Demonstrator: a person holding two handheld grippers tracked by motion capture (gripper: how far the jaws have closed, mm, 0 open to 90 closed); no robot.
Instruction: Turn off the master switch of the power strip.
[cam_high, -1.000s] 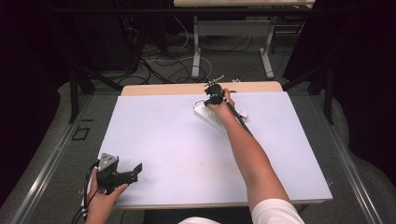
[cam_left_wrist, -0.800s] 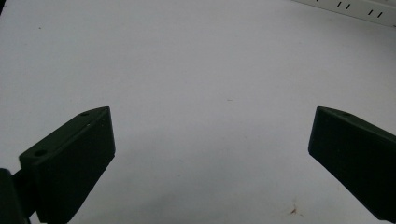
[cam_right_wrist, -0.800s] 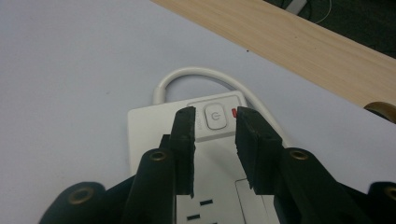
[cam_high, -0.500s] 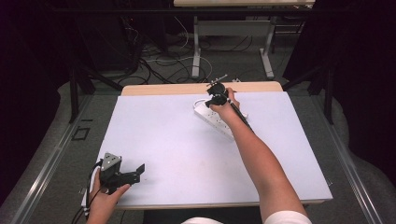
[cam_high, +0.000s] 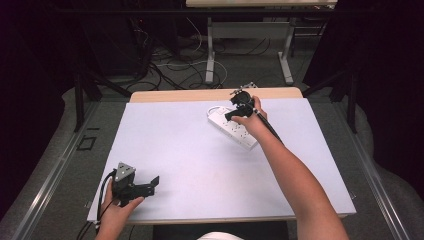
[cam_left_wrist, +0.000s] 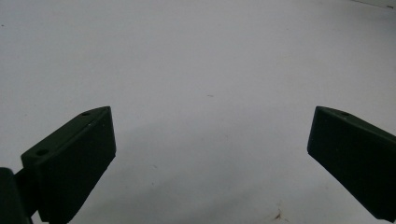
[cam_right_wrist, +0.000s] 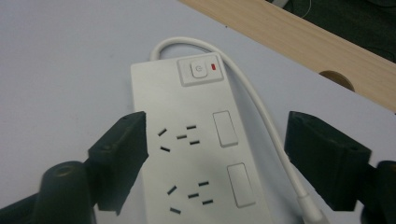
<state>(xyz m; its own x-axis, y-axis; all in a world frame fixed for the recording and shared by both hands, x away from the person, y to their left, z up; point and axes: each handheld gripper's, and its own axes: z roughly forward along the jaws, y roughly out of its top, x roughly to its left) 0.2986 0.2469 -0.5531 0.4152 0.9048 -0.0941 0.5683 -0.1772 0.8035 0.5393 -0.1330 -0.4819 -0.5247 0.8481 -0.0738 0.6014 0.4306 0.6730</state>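
A white plastic power strip lies flat near the far edge of the worktop, right of the middle, set at a slant. It is a long smooth slab with rounded corners. In the right gripper view it shows a square push button with a small red light beside it, two groups of dark slots and two blank rectangular covers. One round white cable leaves its button end, loops and runs back along its side.

The right gripper hangs over the strip, its two matte black, wedge-shaped jaws spread wide — one over the strip's edge, the other beyond the cable, and whether either touches the strip I cannot tell. The left gripper sits at the near left corner of the worktop, held in a hand; its jaws are spread too, with bare surface between them, and a grey three-cornered plate rides on top.

The worktop is a pale, matte sheet with a few faint specks; a strip of light wood shows along its far edge, with a round hole in it. Beyond — a dim room with grey floor, loose cables and two white table legs
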